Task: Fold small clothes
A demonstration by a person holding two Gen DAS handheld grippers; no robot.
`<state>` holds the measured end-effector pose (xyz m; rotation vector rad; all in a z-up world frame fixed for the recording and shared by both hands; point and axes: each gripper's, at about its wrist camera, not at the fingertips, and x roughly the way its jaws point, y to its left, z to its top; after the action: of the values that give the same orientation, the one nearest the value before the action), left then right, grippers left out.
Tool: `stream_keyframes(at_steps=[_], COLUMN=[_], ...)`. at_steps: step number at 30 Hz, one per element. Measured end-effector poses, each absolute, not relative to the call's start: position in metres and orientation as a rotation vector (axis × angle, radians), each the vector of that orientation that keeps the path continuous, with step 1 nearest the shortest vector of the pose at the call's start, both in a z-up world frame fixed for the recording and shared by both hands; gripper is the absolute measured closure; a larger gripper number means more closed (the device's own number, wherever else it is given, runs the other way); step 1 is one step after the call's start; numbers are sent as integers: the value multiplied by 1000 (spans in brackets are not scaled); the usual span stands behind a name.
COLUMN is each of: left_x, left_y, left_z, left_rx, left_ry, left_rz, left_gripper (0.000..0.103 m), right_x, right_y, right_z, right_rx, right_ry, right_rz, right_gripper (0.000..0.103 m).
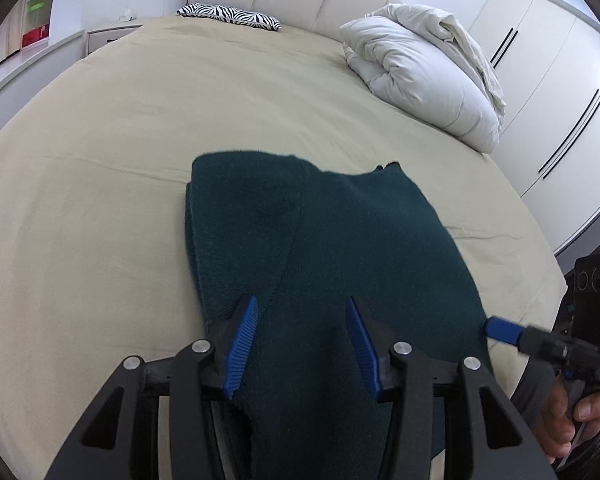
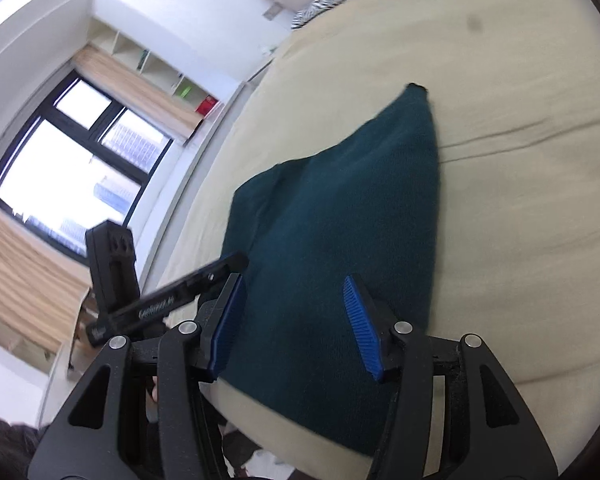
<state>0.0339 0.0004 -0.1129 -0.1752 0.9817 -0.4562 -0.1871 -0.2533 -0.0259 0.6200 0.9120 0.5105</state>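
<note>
A dark teal knit garment (image 1: 320,232) lies folded on the beige bed (image 1: 100,168), its near end reaching the bed's front edge. My left gripper (image 1: 302,302) hovers over that near end, its blue pads (image 1: 242,344) apart and pressing on nothing. The right gripper's blue fingertip (image 1: 500,326) shows at the garment's right edge, held by a hand (image 1: 560,420). In the right wrist view my right gripper (image 2: 294,280) stands open above the teal garment (image 2: 340,208), with nothing pinched. The left gripper (image 2: 172,300) reaches in from the left.
A folded white duvet (image 1: 420,80) sits at the bed's far right and a zebra-print pillow (image 1: 228,16) by the headboard. White wardrobe doors (image 1: 560,100) line the right side. A window (image 2: 68,152) and shelves (image 2: 160,68) stand beyond the bed's left side.
</note>
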Motion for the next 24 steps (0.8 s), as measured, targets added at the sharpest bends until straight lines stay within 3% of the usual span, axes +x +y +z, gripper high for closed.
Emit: stream_keyframes(at_steps=[2, 5, 10, 12, 14, 15, 16, 19, 21, 24], left_x=[30, 25, 5, -10, -30, -39, -51, -76, -84, -98], left_y=[-2, 0, 9, 14, 20, 21, 23, 25, 23, 24], left_z=[-117, -111, -82, -63, -38, -28, -15, 13, 26, 44], left_rx=[-160, -146, -88, -56, -19, -2, 18, 58, 81, 85], left_ry=[979, 967, 861, 769, 640, 582, 504, 368, 342, 302], left_rz=[-454, -446, -369, -323, -257, -227, -188, -155, -110, -69], left_gripper=[54, 54, 52, 42, 13, 5, 0, 0, 0, 0], right_x=[-189, -198, -194, -207, -217, -226, -230, -255, -270, -286], right_y=[-247, -251, -253, -254, -252, -249, -246, -235, -227, -217], right_z=[-39, -60, -22, 8, 32, 50, 62, 100, 119, 144], right_rx=[604, 652, 585, 501, 435, 378, 339, 231, 185, 100], right_ry=[964, 1004, 943, 854, 776, 711, 662, 465, 356, 284], right_rz=[517, 493, 416, 374, 330, 285, 244, 111, 24, -49], right_gripper=[48, 50, 48, 48, 47, 42, 28, 5, 0, 0])
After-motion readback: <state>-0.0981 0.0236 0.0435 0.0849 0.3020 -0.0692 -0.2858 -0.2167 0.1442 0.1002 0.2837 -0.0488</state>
